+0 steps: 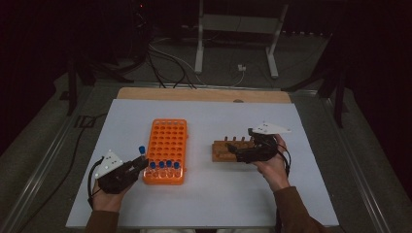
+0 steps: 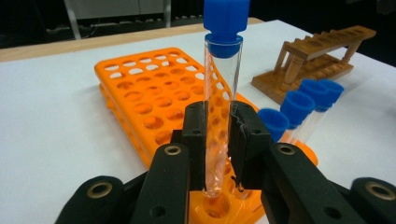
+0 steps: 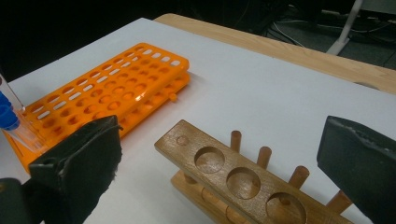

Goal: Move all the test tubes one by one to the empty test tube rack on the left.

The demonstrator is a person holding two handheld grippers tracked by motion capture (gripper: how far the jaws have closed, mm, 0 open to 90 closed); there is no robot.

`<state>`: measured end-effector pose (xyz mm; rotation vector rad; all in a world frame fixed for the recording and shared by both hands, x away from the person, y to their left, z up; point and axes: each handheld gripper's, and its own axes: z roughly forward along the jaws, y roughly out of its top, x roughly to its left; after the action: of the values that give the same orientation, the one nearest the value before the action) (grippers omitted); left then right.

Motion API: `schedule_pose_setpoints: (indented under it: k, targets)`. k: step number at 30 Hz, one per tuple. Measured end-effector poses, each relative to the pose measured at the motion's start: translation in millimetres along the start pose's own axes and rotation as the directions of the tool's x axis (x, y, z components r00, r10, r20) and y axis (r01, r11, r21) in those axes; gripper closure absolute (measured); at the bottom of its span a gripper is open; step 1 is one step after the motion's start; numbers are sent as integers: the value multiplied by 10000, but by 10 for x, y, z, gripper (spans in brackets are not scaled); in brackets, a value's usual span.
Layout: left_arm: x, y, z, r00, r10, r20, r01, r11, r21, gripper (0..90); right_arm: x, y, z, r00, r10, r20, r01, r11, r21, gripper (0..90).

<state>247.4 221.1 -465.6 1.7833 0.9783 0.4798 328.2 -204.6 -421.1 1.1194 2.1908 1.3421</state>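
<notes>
1. Left claw (image 2: 217, 140) pinches a clear tube (image 2: 218, 116) low on its glass, blue cap (image 2: 226, 21) up, with the rounded tip just over a hole at the near end of the orange rack (image 2: 149, 93). In the high view the left claw (image 1: 138, 164) sits at the rack's (image 1: 167, 141) near-left corner on the white counter (image 1: 218, 194).
2. Risk: the tube leans a little, so if it goes down off the hole's axis the tip could catch the rim and the glass could skid or twist between the pads.
3. Risk: the grip sits low while the capped end stands tall above it; a sideways nudge could swing the tube in the pads.
4. Risk: capped tubes (image 2: 299, 109) already stand in the rack just beside the claw's right finger, so the claw could knock them when it spreads.
5. Risk: the light plastic rack may slide on the smooth counter if the tube pushes on it aslant.
6. Right claw (image 3: 219, 158) is spread wide with nothing between its pads, poised at the wooden rack (image 3: 224, 172), whose holes are empty. In the high view the right claw (image 1: 238, 151) looks to be touching that wooden rack (image 1: 223, 148), though the dim frame leaves it unsure; a bump there could tip or shove it.
7. Writing: no brand, label or lettering can be read on the tubes, caps or either rack.
</notes>
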Motion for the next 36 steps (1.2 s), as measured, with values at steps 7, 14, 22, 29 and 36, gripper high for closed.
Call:
schedule_pose_setpoints:
  k: [7,14,22,29,36]
  targets:
    - [-32,-89,33,9996,277,44,-278,9987,427,783,-3,-27,-12,10000,7,-19,-7,10000,-30,0]
    - [-31,-171,44,9988,487,-5,-485,9955,816,782,-10,-46,-23,10000,53,-32,-53,10000,-56,0]
    - [-68,-201,67,9959,897,-92,-876,9869,1357,783,-35,-67,-46,10000,76,-26,-76,9999,-80,0]
    - [-127,-237,93,9897,1413,-249,-1342,9732,1870,784,-37,-82,-65,10000,42,-22,-42,10000,-87,0]
    - [-117,-238,95,9918,1253,-256,-1184,9755,1857,784,-35,-94,-56,10000,24,-79,-25,9999,-114,0]
